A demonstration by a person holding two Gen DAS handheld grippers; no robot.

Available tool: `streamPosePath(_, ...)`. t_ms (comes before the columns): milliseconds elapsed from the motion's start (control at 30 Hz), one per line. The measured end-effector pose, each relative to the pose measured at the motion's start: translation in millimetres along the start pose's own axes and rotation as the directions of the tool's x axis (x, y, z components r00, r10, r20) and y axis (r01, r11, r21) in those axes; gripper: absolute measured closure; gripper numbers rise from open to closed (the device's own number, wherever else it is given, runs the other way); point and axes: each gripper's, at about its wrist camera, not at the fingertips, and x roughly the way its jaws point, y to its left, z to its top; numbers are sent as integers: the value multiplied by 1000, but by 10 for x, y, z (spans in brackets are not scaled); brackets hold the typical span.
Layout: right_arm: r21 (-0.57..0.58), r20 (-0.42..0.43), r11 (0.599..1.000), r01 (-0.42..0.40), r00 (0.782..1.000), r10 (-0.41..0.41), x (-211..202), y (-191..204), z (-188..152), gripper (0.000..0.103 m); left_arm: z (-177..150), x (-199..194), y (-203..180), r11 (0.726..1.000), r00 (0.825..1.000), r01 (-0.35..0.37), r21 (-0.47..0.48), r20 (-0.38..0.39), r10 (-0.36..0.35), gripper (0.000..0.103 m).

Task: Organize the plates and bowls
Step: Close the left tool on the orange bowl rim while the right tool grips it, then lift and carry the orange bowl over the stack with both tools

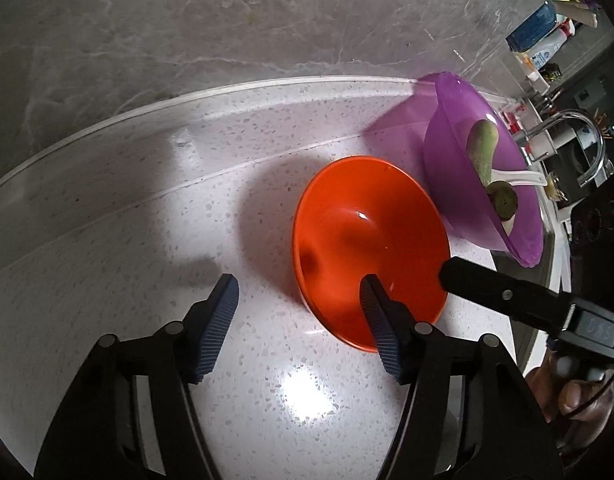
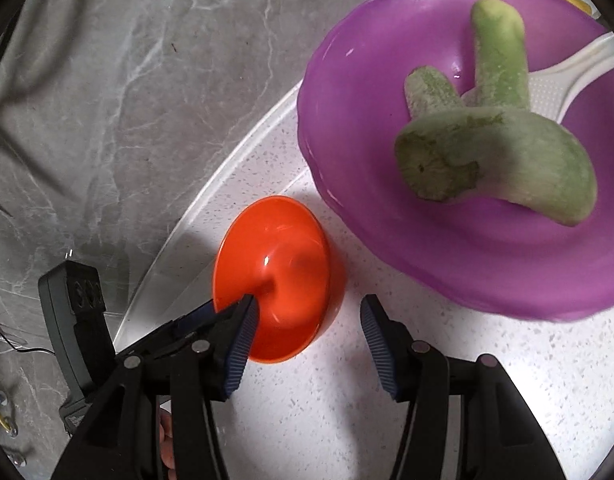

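An orange bowl (image 1: 367, 248) stands upright on the white speckled counter (image 1: 147, 260); it also shows in the right wrist view (image 2: 279, 276). My left gripper (image 1: 299, 292) is open, its right finger over the bowl's near rim and its left finger outside on the counter. My right gripper (image 2: 307, 316) is open, its left finger at the bowl's rim; one of its fingers (image 1: 503, 292) reaches the bowl's right rim in the left wrist view. A larger purple bowl (image 2: 447, 200) beside it holds green vegetable pieces (image 2: 495, 152) and a white spoon (image 2: 579, 68).
A grey marble wall (image 1: 227, 20) backs the counter. A sink tap (image 1: 587, 136) and several bottles (image 1: 539, 36) are at the far right. The purple bowl (image 1: 479, 168) stands close to the right of the orange one.
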Motion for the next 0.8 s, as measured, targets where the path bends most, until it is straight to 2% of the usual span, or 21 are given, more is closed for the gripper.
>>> streamPosePath(133, -3, -9, 1000, 19, 1000, -19, 85, -7, -5, 52, 68, 26, 2, 1000, 1000, 4, 4, -3, -4, 44)
streamPosePath(200, -8, -16, 1000, 25, 1000, -25, 125, 0, -3, 56, 108, 52, -10, 1000, 1000, 11, 9, -3, -11, 52)
streamPosePath(267, -6, -20, 1000, 30, 999, -30, 163, 17, 14, 57, 119, 62, -25, 1000, 1000, 13, 11, -5, -13, 65)
streamPosePath(333, -6, -24, 999, 32, 999, -32, 184, 23, 11, 61, 124, 89, -39, 1000, 1000, 14, 14, -10, -14, 71)
streamPosePath(400, 2, -25, 999, 34, 999, -34, 196, 19, -4, 63, 108, 97, -40, 1000, 1000, 17, 12, -12, -17, 74)
streamPosePath(467, 4, -28, 999, 40, 999, -40, 209, 21, -6, 70, 92, 106, -41, 1000, 1000, 27, 11, -15, -27, 85)
streamPosePath(600, 1, -31, 998, 59, 998, -59, 253, 59, 20, 77, 98, 113, -60, 1000, 1000, 24, 13, -13, -24, 85)
streamPosePath(667, 0, -32, 998, 67, 997, -67, 260, 57, 42, 84, 97, 109, -55, 1000, 1000, 26, 11, -11, -26, 86)
streamPosePath(800, -19, -27, 996, 89, 996, -89, 267, 80, 38, 85, 75, 93, -61, 1000, 1000, 18, 15, -12, -18, 86)
